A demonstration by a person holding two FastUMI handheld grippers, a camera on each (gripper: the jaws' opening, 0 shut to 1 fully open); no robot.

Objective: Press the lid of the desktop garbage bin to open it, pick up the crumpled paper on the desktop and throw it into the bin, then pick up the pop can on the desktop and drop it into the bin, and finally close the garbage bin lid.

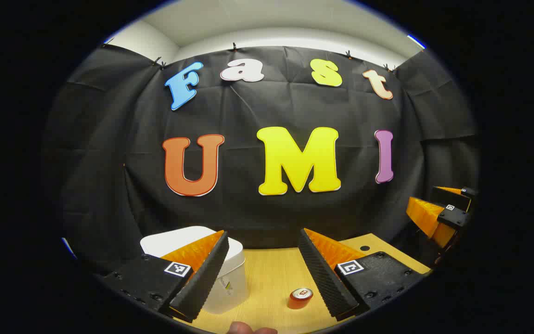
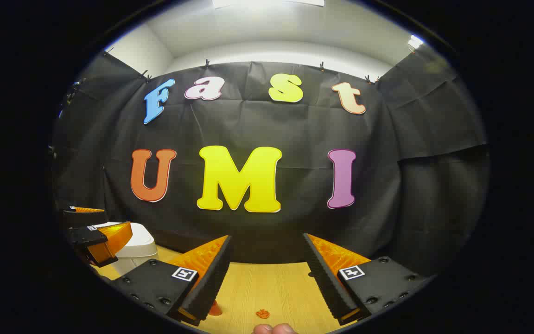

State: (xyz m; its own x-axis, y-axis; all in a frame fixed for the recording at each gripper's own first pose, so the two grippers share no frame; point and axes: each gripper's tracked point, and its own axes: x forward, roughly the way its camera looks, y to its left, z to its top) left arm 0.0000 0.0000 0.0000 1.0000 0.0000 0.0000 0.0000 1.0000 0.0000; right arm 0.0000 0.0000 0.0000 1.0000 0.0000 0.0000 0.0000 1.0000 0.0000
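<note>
Both grippers hung released above the desktop (image 1: 271, 273), left gripper (image 1: 263, 273) and right gripper (image 2: 267, 283) each with fingers spread and empty. Largest, the garbage bin (image 1: 230, 278), lid down, stood left. Just right of it stood the pop can (image 1: 300, 298): light, stiff, slick-walled, best pinched across its sides.

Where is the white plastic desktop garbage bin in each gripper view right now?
Left gripper view: white plastic desktop garbage bin sits lower left, partly behind this gripper's left-hand finger, lid down.
Right gripper view: bin at the far left edge, behind the left gripper.
Shared landmark: light wooden desktop.
</note>
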